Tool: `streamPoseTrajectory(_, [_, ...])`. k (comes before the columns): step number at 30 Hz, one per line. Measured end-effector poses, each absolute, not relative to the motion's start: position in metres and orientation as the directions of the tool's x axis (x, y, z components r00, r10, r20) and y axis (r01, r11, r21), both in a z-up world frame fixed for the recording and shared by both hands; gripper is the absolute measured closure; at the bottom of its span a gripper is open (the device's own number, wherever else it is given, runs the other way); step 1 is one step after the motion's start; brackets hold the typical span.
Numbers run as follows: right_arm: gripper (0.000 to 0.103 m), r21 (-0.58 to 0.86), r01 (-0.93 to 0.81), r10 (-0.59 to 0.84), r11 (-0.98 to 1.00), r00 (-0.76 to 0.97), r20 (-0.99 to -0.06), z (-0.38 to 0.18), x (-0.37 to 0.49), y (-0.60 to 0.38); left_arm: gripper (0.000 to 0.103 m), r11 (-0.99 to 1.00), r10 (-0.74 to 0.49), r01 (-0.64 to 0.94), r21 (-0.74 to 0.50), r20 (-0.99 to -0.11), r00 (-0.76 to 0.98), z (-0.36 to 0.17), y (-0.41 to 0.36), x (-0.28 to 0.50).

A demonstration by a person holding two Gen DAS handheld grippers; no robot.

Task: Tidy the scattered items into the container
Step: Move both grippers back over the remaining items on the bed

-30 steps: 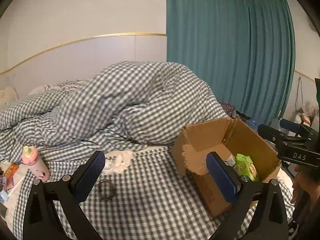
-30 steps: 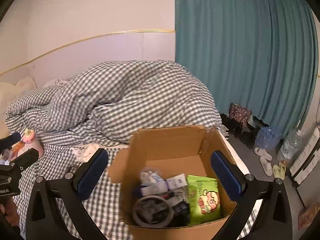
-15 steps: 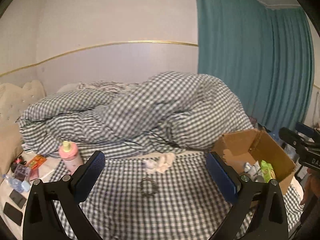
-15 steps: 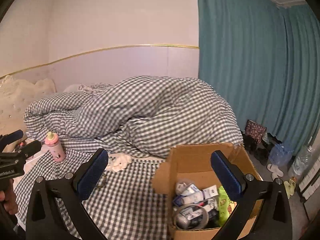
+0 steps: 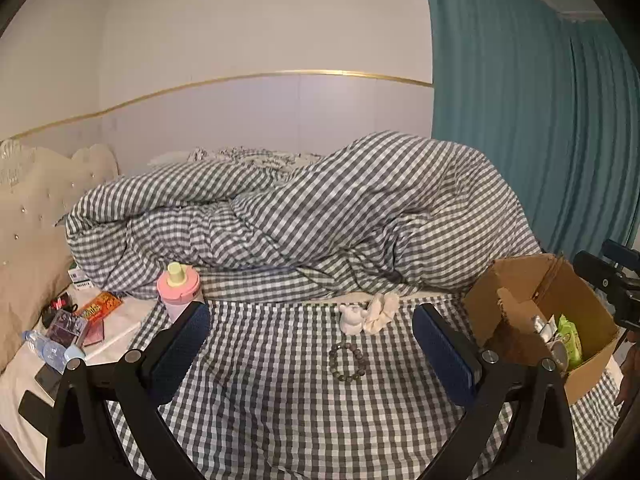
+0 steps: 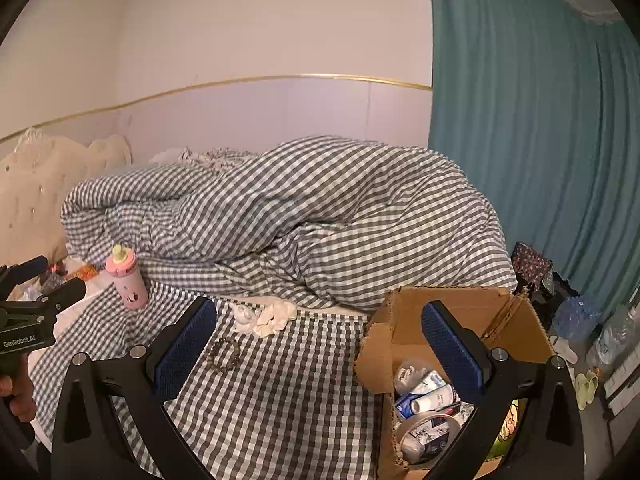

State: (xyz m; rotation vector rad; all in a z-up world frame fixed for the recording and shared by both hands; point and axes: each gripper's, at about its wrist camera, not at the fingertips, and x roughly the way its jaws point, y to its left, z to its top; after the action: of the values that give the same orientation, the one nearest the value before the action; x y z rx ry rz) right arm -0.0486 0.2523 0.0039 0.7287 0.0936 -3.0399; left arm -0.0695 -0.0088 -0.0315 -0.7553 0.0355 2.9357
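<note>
A cardboard box (image 5: 516, 280) stands open on the right side of the bed, with a tape roll, tubes and a green packet inside (image 6: 460, 304). On the checked sheet lie a bead bracelet (image 5: 347, 361) (image 6: 225, 354), a white bear figurine (image 5: 352, 319) (image 6: 243, 317) and a white scrunchie (image 5: 382, 312) (image 6: 276, 316). A pink bottle (image 5: 179, 292) (image 6: 128, 280) stands upright to the left. My left gripper (image 5: 312, 332) is open and empty, hovering short of the bracelet. My right gripper (image 6: 320, 320) is open and empty, its right finger over the box.
A heaped checked duvet (image 5: 320, 216) fills the back of the bed. A snack packet (image 5: 98, 306), a water bottle (image 5: 48, 350) and phones lie at the left by the headboard. Teal curtains (image 6: 540, 140), shoes and bottles on the floor are at the right.
Both grippers have drawn back and swung left, so the box has shifted right and more of the bed shows. Both stay open and empty.
</note>
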Motion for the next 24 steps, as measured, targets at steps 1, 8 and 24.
streamPoseTrajectory(1, [0.000,-0.055,0.029,0.000,-0.998,-0.889,-0.458,0.002,-0.051,0.252,0.000,-0.994,0.101,-0.112,-0.007,-0.489,-0.867,-0.035,-0.010,-0.072])
streamPoseTrajectory(8, [0.000,-0.030,0.036,-0.015,-0.999,-0.856,-0.516,-0.022,-0.082,0.252,0.000,-0.991,0.115,-0.131,-0.010,-0.550,-0.827,-0.073,-0.004,-0.097])
streamPoseTrajectory(24, [0.000,-0.013,0.051,-0.032,-0.999,-0.786,-0.617,-0.081,-0.142,0.254,0.000,-0.978,0.189,-0.193,-0.075,-0.703,-0.686,-0.191,0.038,-0.188])
